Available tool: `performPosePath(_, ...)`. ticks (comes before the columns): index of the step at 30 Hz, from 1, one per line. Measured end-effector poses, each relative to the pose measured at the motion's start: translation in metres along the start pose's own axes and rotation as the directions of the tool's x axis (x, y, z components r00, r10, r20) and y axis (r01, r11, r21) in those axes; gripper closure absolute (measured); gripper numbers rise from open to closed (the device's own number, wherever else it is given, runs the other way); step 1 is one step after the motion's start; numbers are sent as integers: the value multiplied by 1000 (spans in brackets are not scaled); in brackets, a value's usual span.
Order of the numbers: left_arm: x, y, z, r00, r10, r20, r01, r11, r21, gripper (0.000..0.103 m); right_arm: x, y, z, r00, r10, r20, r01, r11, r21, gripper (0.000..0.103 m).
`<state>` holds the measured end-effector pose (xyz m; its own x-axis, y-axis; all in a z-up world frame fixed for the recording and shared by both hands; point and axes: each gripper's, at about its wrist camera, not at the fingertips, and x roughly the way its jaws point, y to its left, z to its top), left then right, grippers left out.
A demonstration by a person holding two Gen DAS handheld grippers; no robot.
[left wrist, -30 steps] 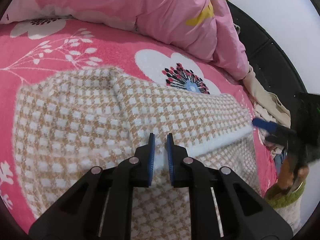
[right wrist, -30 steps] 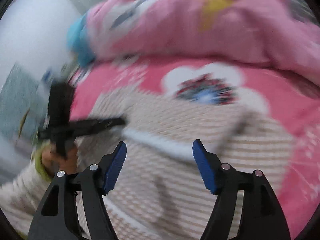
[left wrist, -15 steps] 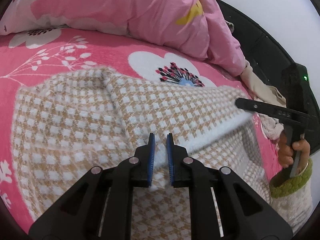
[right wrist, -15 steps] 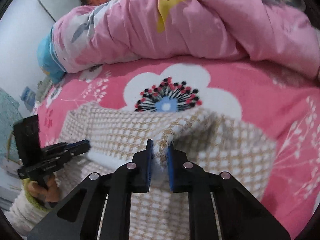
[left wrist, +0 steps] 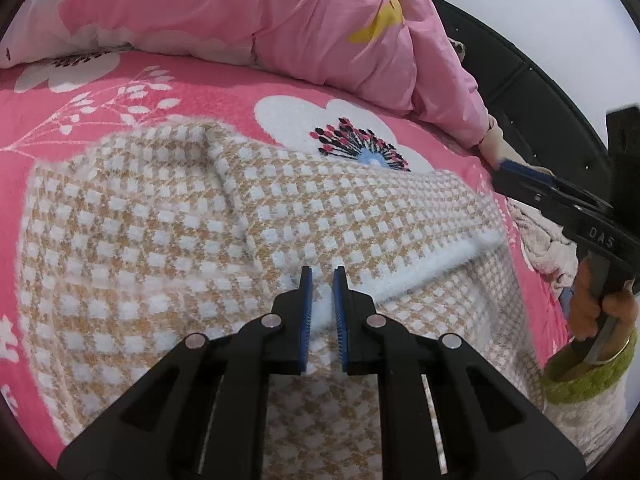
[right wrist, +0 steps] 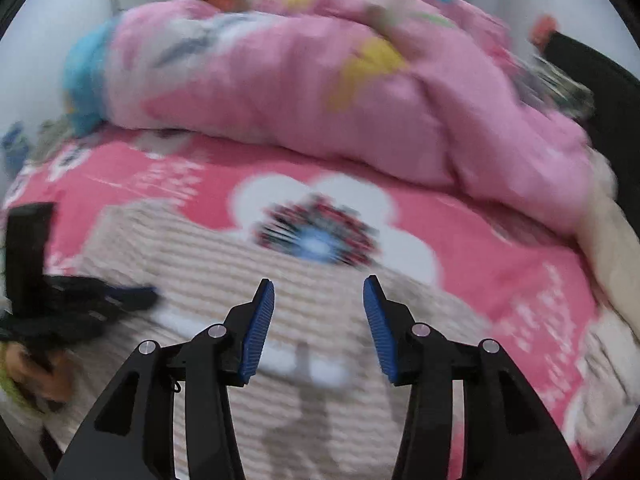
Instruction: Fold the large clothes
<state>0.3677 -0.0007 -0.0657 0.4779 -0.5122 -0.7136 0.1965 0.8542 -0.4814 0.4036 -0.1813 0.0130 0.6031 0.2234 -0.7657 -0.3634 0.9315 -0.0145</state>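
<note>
A tan and white checked garment (left wrist: 160, 248) lies spread on the pink flowered bed cover (left wrist: 192, 96), with one flap folded over and a fuzzy white hem along its edge. My left gripper (left wrist: 319, 280) is shut on that white hem. In the right wrist view, which is blurred, my right gripper (right wrist: 319, 292) hangs above the same garment (right wrist: 240, 280), its jaws opening with nothing between them. That right gripper (left wrist: 516, 170) also shows at the right edge of the left wrist view, off the garment's corner, held by a hand (left wrist: 600, 312). The left gripper (right wrist: 136, 296) appears at the left of the right wrist view.
A bulky pink duvet (left wrist: 280, 24) is heaped along the far side of the bed, and a person lies under the duvet (right wrist: 320, 92) at its far end. Crumpled pale clothes (left wrist: 548, 248) lie at the bed's right edge beside a black frame (left wrist: 532, 92).
My right gripper let go of the garment's corner, opened and drew away to the right. The folded flap stays laid over. My left gripper keeps its hold and has not moved.
</note>
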Motion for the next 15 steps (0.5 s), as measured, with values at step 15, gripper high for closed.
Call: performPosePath(15, 29, -11, 40, 990, 118, -80, -117, 993, 17, 91, 55, 20, -30, 986, 120, -117, -122, 992, -12, 58)
